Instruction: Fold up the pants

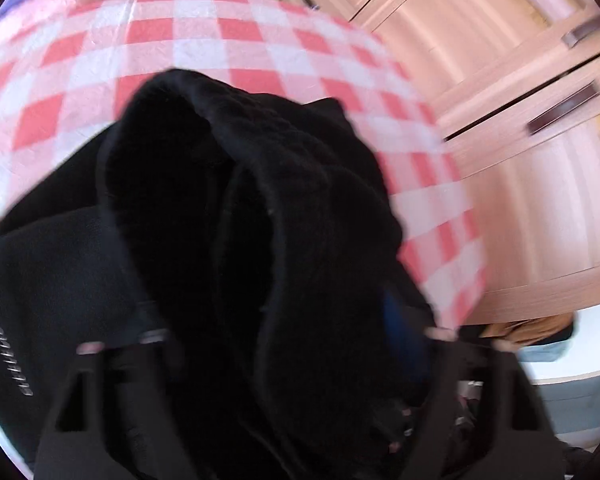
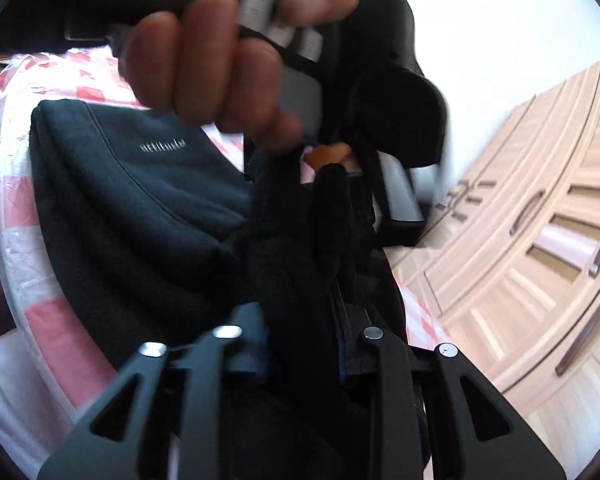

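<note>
Currently the pants [image 2: 140, 184] are a dark, part-folded bundle on the checked cloth [image 1: 220, 36] covering the desk, logo panel facing up. One thick end is lifted off the pile, likely so it can be carried over as the next fold.

Left gripper [image 1: 284, 340]: bunched black fabric fills the gap between its fingers, rising toward 12 o'clock. Looks clamped on the pants, but blur hides the pads.

Right gripper [image 2: 300, 336]: closed on a narrow fold of the same cloth, which runs up to 12 o'clock. Two grips side by side probably keep the edge straight.

In the right view, at 12 o'clock, a hand [image 2: 220, 60] holds the left gripper's handle just beyond that fold.

Cabinets [image 1: 520, 140] at 3 o'clock, well apart from the desk.
</note>
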A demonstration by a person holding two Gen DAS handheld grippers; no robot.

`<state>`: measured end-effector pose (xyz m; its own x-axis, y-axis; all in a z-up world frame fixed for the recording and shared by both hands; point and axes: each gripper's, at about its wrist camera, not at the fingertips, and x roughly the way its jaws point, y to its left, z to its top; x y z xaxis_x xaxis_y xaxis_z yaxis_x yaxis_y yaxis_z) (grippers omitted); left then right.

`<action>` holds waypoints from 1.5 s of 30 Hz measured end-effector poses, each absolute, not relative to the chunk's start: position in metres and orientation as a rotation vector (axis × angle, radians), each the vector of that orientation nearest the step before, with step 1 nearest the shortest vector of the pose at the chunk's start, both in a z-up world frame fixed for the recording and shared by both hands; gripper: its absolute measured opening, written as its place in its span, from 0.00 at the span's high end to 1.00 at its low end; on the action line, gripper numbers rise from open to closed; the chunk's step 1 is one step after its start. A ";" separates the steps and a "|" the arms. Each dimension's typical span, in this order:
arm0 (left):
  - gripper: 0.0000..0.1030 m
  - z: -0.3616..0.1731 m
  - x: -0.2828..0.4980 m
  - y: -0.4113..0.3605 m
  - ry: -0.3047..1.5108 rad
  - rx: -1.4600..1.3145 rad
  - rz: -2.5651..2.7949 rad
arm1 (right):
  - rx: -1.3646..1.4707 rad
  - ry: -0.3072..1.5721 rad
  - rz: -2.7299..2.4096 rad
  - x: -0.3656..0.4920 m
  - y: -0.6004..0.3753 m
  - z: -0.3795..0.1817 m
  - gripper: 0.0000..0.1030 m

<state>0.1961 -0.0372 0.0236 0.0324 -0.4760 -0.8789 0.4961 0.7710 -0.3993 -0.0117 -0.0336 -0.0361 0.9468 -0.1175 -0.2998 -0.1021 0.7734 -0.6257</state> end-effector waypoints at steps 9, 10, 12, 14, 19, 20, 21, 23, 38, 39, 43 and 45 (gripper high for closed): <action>0.78 0.112 0.165 -0.067 1.142 0.000 -0.852 | -0.211 0.384 0.010 -0.051 -0.122 -0.007 0.11; 0.78 0.121 0.162 -0.074 1.129 0.012 -0.864 | -0.179 0.416 0.011 -0.049 -0.126 -0.009 0.11; 0.78 0.139 0.156 -0.092 1.108 0.022 -0.878 | -0.165 0.475 -0.002 -0.045 -0.125 -0.016 0.11; 0.79 0.155 0.153 -0.098 1.086 0.019 -0.880 | -0.188 0.502 -0.017 -0.039 -0.120 -0.018 0.11; 0.79 0.195 0.145 -0.053 1.018 -0.062 -0.867 | -0.175 0.494 -0.055 -0.026 -0.124 -0.017 0.11; 0.79 0.201 0.143 -0.030 1.005 -0.088 -0.853 | -0.173 0.489 -0.049 -0.024 -0.124 -0.018 0.11; 0.79 0.206 0.143 -0.005 0.990 -0.114 -0.832 | -0.177 0.473 -0.035 -0.022 -0.119 -0.016 0.11; 0.79 0.205 0.144 0.050 0.973 -0.176 -0.777 | -0.214 0.447 -0.017 -0.017 -0.104 -0.013 0.11; 0.77 -0.046 0.142 0.286 1.002 -0.873 -0.660 | -0.378 0.555 0.045 0.013 -0.057 -0.040 0.11; 0.75 -0.044 0.142 0.283 1.004 -0.858 -0.664 | -0.375 0.560 0.045 0.014 -0.056 -0.040 0.11; 0.68 -0.026 0.149 0.271 1.018 -0.751 -0.637 | -0.325 0.593 0.067 0.017 -0.061 -0.040 0.11; 0.66 -0.020 0.153 0.271 1.008 -0.700 -0.624 | -0.246 0.628 0.092 0.020 -0.071 -0.041 0.11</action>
<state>0.1528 0.2707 -0.0195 0.4012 -0.7454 -0.5324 0.1445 0.6254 -0.7668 0.0203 -0.0709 -0.0411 0.8064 0.0104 -0.5913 -0.1588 0.9669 -0.1996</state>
